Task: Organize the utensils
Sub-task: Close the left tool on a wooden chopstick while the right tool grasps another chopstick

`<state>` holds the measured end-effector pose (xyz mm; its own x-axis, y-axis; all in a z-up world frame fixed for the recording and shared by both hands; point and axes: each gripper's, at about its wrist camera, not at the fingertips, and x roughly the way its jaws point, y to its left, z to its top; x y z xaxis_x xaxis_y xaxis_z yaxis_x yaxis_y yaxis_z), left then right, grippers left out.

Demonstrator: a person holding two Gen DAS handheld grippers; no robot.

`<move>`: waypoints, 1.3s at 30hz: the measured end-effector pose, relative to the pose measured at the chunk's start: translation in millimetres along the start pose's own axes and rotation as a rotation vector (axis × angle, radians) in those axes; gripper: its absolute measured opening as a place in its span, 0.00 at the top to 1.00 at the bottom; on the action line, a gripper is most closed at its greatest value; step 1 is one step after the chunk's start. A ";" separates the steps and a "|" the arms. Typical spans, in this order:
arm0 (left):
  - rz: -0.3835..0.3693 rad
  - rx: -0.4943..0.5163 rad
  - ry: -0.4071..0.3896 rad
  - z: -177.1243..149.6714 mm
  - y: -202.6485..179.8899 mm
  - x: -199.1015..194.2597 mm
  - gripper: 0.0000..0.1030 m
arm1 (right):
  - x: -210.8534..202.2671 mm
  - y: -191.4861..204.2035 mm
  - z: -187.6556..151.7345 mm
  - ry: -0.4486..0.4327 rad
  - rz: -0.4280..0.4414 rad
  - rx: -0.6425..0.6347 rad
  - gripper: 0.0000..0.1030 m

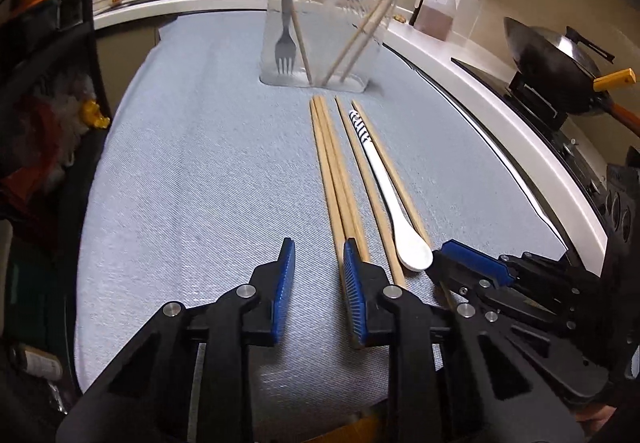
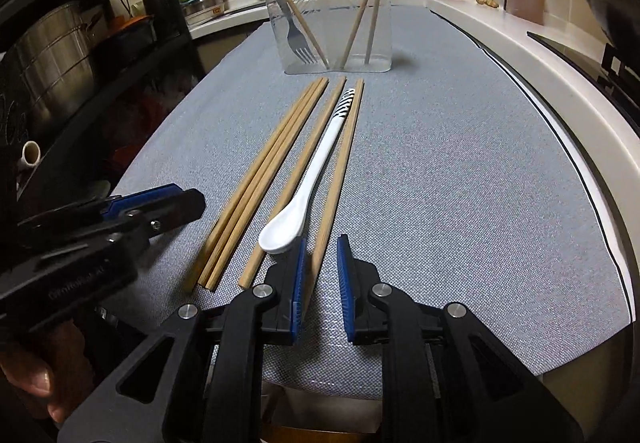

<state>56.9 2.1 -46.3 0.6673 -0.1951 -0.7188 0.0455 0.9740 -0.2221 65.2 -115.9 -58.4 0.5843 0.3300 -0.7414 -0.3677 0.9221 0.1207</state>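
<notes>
Both grippers were down low over the grey cloth (image 2: pixel 460 171), near ends of the utensils right under them. The chopsticks (image 2: pixel 256 179) and the white spoon (image 2: pixel 304 179) lay in a neat row pointing at the clear bin (image 2: pixel 328 7) at the far end, which already held a fork (image 2: pixel 298 39) and some sticks, so presumably that's where everything goes. The left gripper (image 1: pixel 318 267) had its jaws partly apart with nothing between them, its right finger resting by the leftmost sticks. The right gripper (image 2: pixel 322 267) was nearly closed around the rightmost chopstick (image 2: pixel 340 171), but the pads didn't look like they were pinching it yet. Looked lined up to grab by the ends.
</notes>
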 end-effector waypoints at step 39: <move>0.191 0.040 -0.013 0.7 9.4 5.7 0.94 | -10.7 -51.8 -3.5 -0.026 -0.185 0.088 0.94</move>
<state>61.7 10.2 -52.0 0.6765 -0.0053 -0.7364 -0.0531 0.9970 -0.0560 75.5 -167.9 -59.0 0.6548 0.1571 -0.7393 -0.1885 0.9812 0.0415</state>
